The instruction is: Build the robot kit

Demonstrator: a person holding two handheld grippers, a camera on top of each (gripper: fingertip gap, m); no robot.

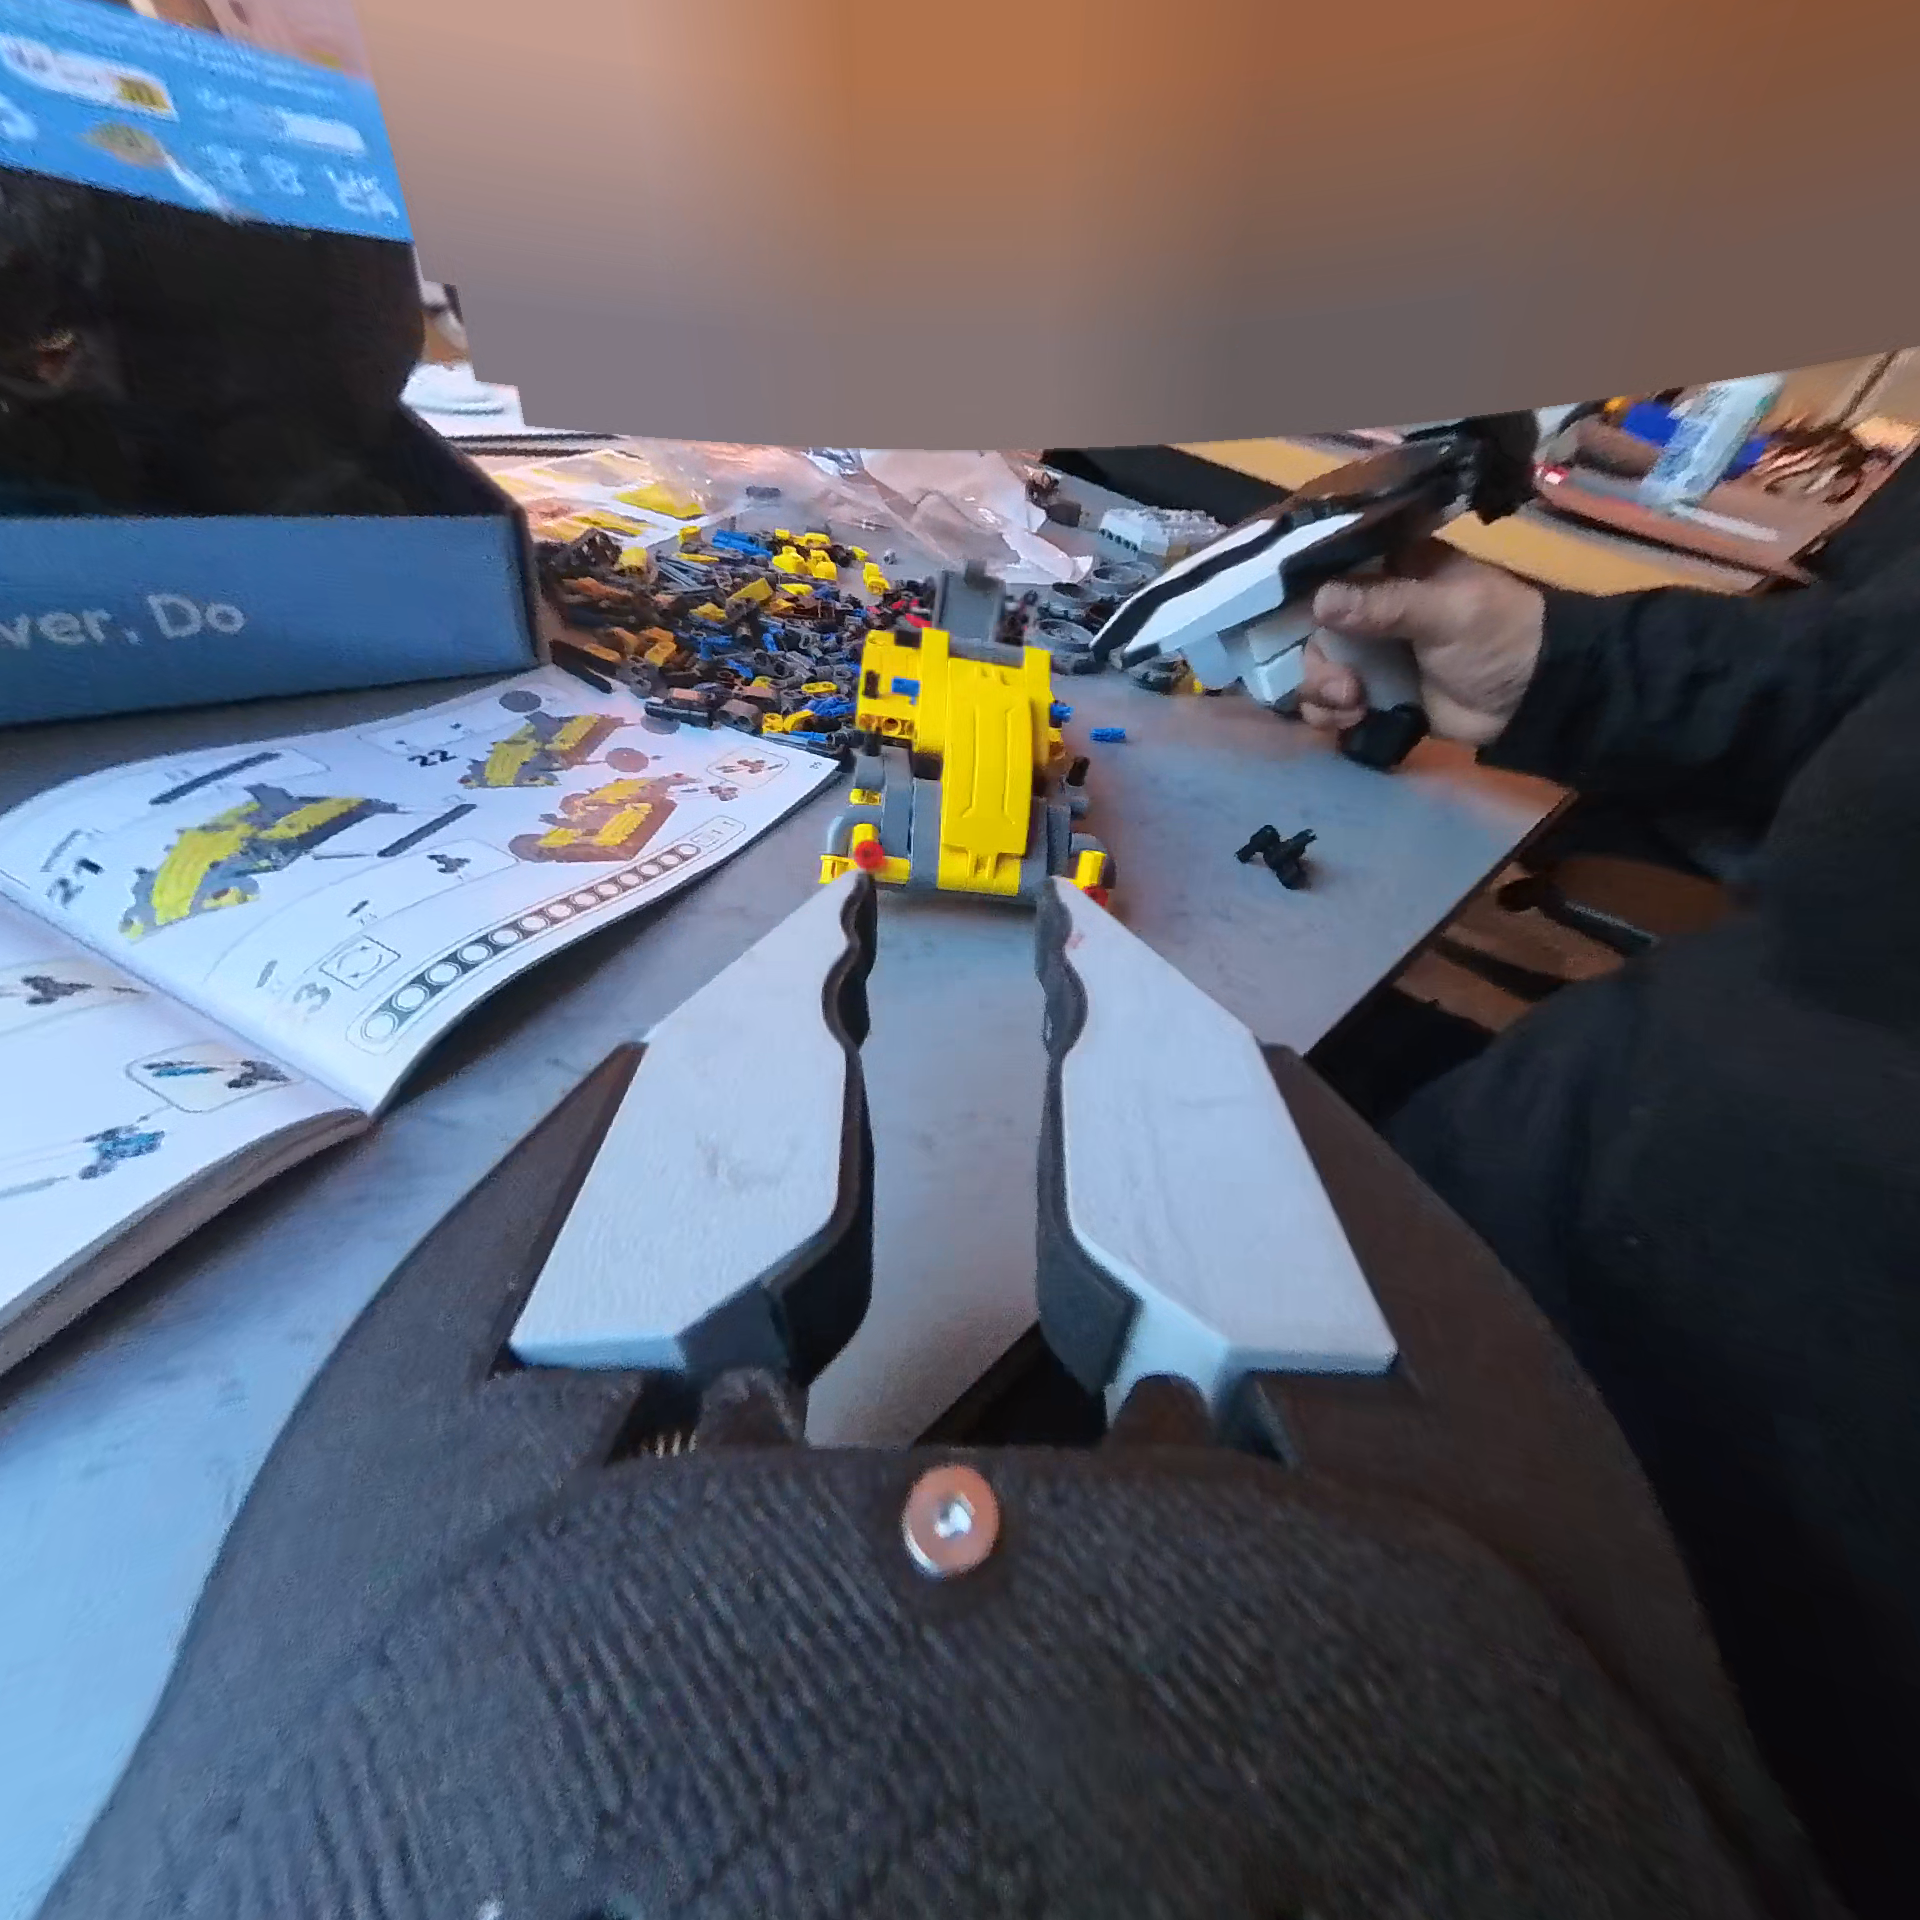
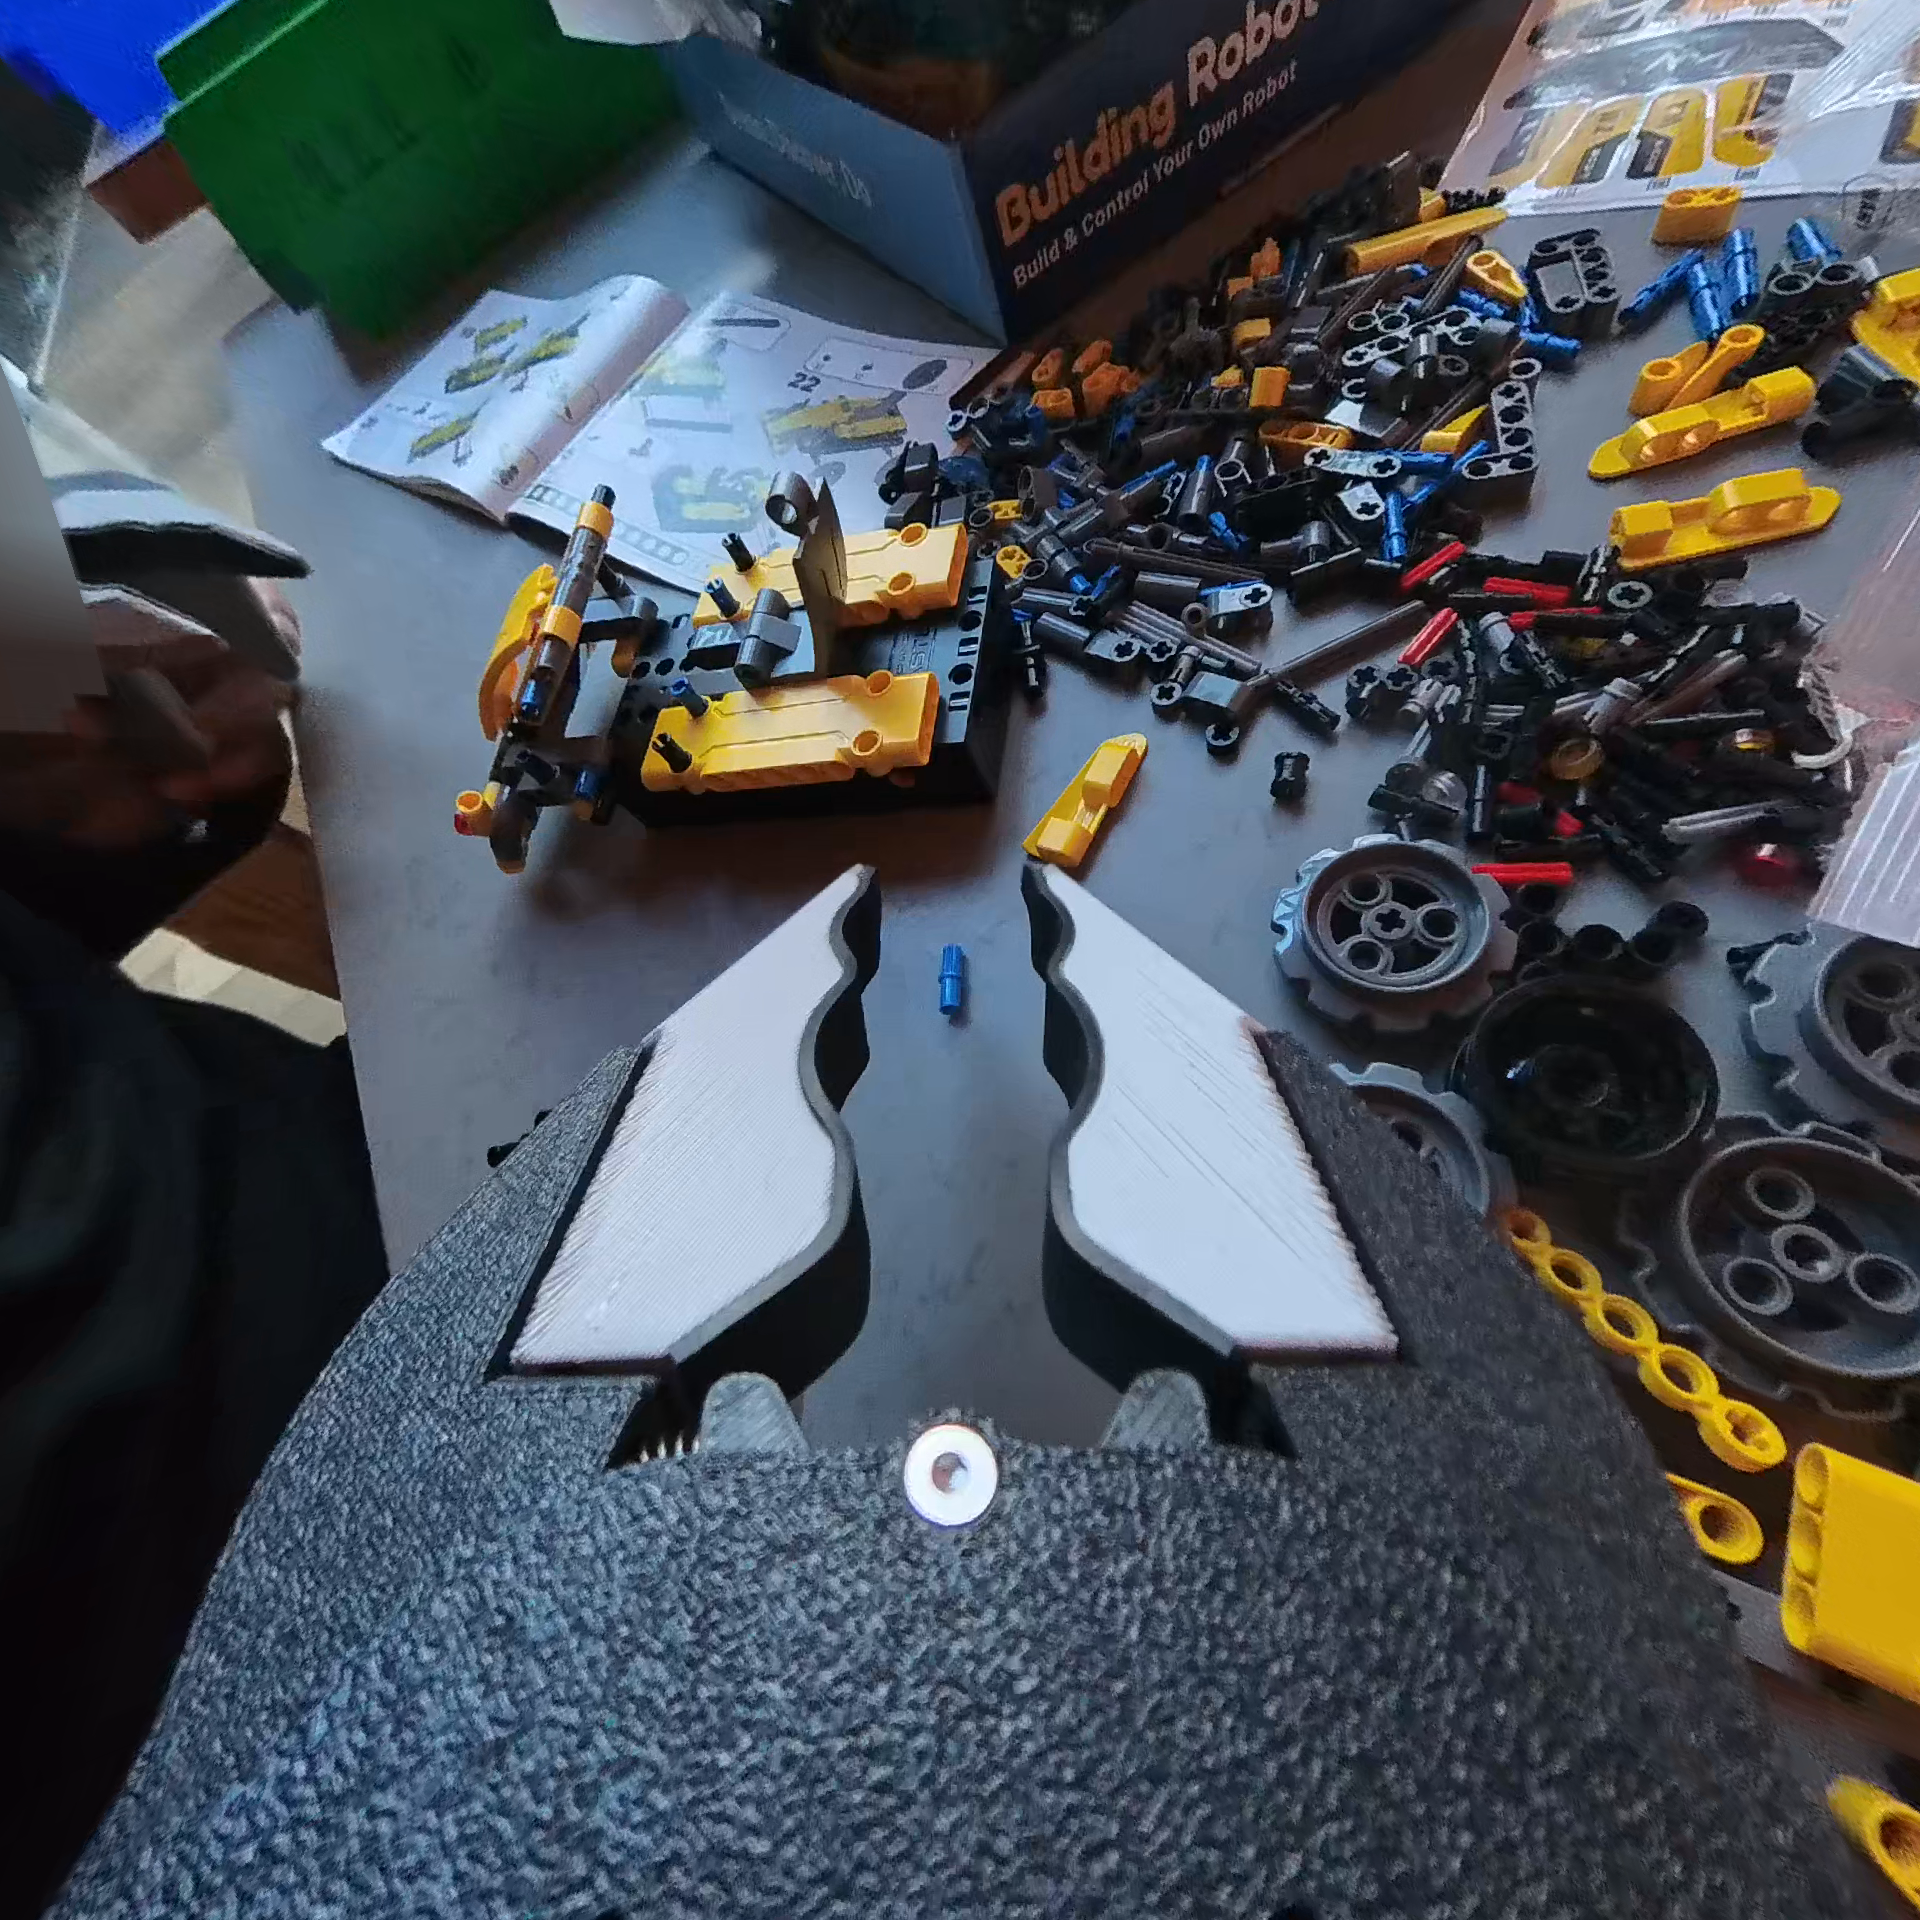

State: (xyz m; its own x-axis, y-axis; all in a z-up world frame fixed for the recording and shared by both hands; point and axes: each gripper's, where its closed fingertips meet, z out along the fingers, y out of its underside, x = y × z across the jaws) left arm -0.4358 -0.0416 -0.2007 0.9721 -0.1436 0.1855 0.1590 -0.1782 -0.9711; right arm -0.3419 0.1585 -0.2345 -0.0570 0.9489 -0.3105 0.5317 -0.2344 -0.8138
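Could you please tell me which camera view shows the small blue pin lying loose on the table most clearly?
The right wrist view: the blue pin lies alone on the dark table, framed between the right gripper's open jaws. The left wrist view shows it only as a tiny blue speck beside the yellow model.

a blue box [image 1: 249, 613] is cut by the left edge, and yellow panels [image 2: 1855, 1558] by the right edge.

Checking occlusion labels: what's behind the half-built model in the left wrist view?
Behind the model lies the loose parts pile, with grey wheels to its right. The model's own body hides whatever sits directly behind it.
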